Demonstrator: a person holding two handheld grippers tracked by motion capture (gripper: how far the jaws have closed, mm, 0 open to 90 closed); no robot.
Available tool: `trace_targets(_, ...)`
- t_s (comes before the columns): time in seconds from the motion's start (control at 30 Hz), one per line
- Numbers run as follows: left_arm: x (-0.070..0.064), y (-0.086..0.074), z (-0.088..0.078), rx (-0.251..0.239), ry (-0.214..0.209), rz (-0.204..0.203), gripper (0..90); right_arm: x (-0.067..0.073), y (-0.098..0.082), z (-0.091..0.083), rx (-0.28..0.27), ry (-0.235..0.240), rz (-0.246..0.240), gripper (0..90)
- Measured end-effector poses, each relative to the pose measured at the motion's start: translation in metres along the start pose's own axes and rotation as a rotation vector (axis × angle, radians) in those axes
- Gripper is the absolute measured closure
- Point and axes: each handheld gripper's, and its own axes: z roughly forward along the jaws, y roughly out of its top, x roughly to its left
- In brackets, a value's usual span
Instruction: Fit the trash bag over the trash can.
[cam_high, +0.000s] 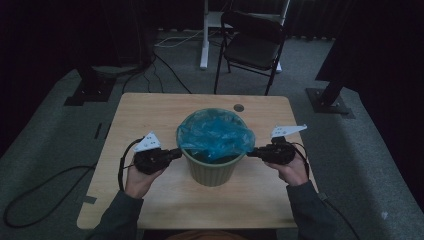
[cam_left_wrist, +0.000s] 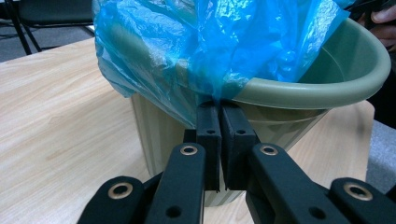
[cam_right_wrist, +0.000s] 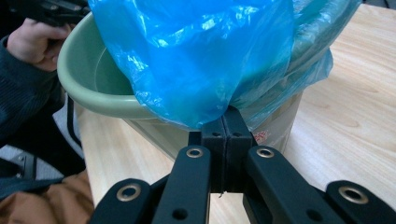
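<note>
At the middle of the desk (cam_high: 150, 200) stands a green ribbed bin (cam_high: 212, 170). Left gripper (cam_high: 176, 153) and right gripper (cam_high: 251, 152) each pinch its crumpled blue liner bag (cam_high: 215, 132) at opposite rims, jaws clenched on the plastic.

The left hand-held gripper (cam_high: 176, 153) is matte black, and a light grey three-cornered plate (cam_high: 148, 142) rides on top of it. A black cable (cam_high: 121, 167) loops from its 7 o'clock side. The right hand-held gripper (cam_high: 251, 152) is equally black, its own grey plate (cam_high: 287, 130) at 1 o'clock. In both gripper views, each jaw is a flat black bar with brass-ringed rivets (cam_left_wrist: 188, 150) and small round holes, ending in squared black pads. The person wears dark grey-green long sleeves (cam_high: 116, 216) with ribbed knit cuffs.
</note>
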Motion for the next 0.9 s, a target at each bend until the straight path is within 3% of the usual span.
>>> trace_targets(0.2, 0.01, 0.009, 0.016, -0.003, 0.008, -0.008, 87.1, -0.012, 0.007, 0.011, -0.032, 0.023, 0.038, 90.0)
trace_targets(0.4, 0.011, 0.012, 0.026, 0.0, 0.0, -0.003, 86.4, -0.015, 0.016, 0.022, -0.031, -0.025, 0.032, 87.8)
trace_targets(0.6, 0.019, 0.012, 0.009, -0.037, 0.04, -0.022, 83.4, -0.016, 0.014, 0.013, -0.044, -0.059, 0.029, 85.6)
trace_targets(0.9, 0.031, 0.028, -0.01, -0.092, 0.093, -0.025, 74.7, -0.015, 0.013, -0.005, -0.081, -0.055, 0.013, 71.3)
